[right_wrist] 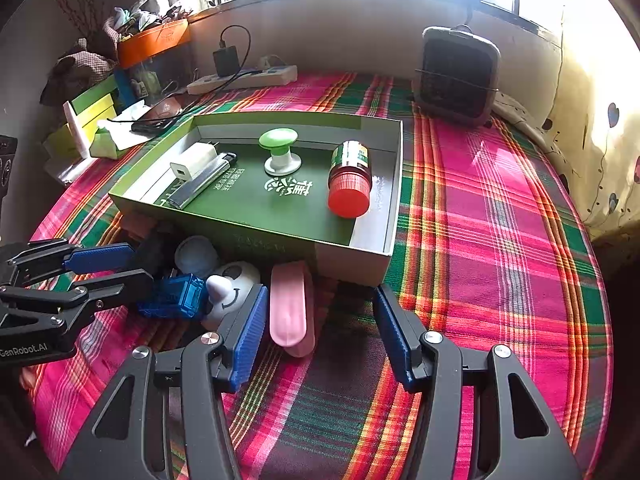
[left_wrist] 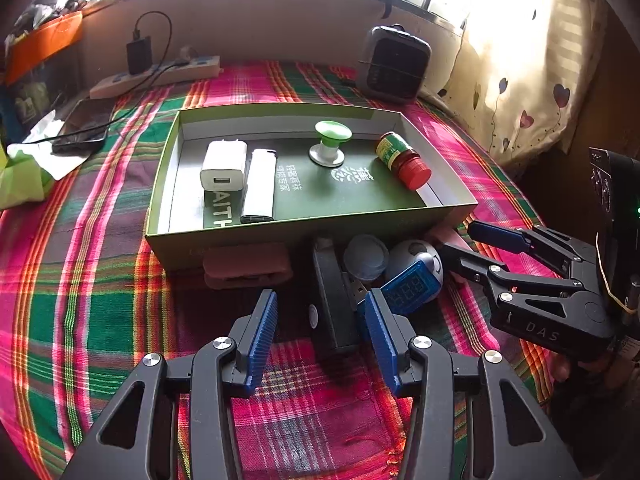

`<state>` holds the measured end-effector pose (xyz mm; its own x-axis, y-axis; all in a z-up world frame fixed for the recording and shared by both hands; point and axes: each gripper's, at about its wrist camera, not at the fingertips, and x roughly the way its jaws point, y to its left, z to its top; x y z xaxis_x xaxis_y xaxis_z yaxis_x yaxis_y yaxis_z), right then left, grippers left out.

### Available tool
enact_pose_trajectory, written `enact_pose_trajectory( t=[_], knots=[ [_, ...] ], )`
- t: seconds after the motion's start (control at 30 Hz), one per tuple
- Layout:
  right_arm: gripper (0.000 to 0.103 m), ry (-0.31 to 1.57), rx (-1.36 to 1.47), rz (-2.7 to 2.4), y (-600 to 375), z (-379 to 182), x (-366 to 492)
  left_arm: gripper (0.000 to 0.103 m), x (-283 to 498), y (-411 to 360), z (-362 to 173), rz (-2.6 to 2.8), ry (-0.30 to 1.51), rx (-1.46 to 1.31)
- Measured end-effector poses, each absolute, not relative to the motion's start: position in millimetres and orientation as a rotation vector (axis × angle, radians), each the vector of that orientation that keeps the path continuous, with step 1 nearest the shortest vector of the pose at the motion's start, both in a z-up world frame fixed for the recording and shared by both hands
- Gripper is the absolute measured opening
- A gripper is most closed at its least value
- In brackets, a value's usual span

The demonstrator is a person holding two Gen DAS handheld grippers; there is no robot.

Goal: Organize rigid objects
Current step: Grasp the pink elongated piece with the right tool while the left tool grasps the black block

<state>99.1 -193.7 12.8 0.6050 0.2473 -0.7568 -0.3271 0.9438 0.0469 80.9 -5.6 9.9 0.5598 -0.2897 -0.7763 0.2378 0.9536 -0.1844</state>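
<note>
Green box (right_wrist: 276, 240) ahead of both grippers already holds charger (left_wrist: 223, 166), lighter (left_wrist: 259, 184), bottle (right_wrist: 350, 178); pink case (right_wrist: 289, 304) lies before right gripper (right_wrist: 320, 324), black block (left_wrist: 334, 300) before left gripper (left_wrist: 322, 322), jaws apart, unfilled.

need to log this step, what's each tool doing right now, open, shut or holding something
Left tool: open, holding nothing; a black block lies between its tips.
Right tool: open, holding nothing; a pink case lies between its tips.

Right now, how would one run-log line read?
stage: sorting | box: charger, lighter, bottle | left gripper: open, empty | right gripper: open by pink case
</note>
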Motion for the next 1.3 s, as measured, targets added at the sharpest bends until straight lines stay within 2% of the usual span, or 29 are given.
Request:
enact_pose_trajectory(
  t=[0.4, 0.57, 0.83, 1.0, 1.3],
  knots=[
    [0.030, 0.886, -0.084, 0.336, -194, 8, 104, 0.045, 88, -3, 8, -0.283, 0.927, -0.085],
    [0.023, 0.884, -0.074, 0.339, -196, 8, 104, 0.045, 85, -4, 9, -0.272, 0.922, -0.059],
    [0.020, 0.878, -0.069, 0.338, -196, 10, 104, 0.044, 83, -8, 10, -0.240, 0.910, -0.012],
    [0.020, 0.877, -0.067, 0.336, -196, 10, 103, 0.036, 86, -12, 11, -0.241, 0.904, -0.005],
    [0.020, 0.881, -0.053, 0.336, -198, 10, 105, 0.034, 86, -9, 10, -0.248, 0.909, -0.013]
  ],
)
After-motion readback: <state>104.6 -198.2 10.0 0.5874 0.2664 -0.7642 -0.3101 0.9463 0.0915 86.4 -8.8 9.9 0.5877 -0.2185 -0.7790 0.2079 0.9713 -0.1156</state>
